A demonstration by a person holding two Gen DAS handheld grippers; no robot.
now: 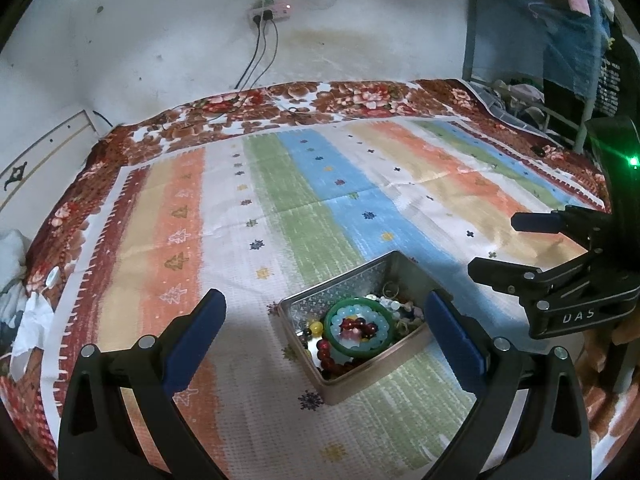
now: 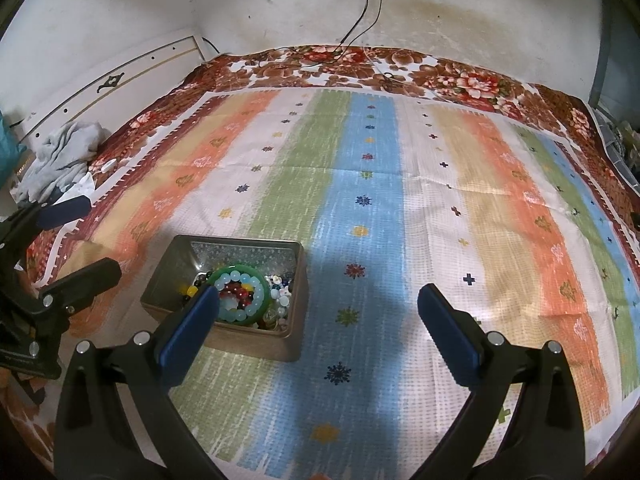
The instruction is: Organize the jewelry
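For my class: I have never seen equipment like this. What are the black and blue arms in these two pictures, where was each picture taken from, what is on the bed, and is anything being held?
There is no robot here. A person holds a hand-held gripper in each hand, each with two black fingers tipped with blue pads and a small wide-angle camera looking forward along them. One picture comes from the left gripper, the other from the right gripper; each also shows the other gripper at its edge.

Both hover over a striped cloth spread on a flowered blanket. On the cloth stands an open metal tin holding jewelry: a green bangle lying on top, a ring of pale blue beads inside it, and dark red beads beside it.

Both grippers are open and hold nothing.
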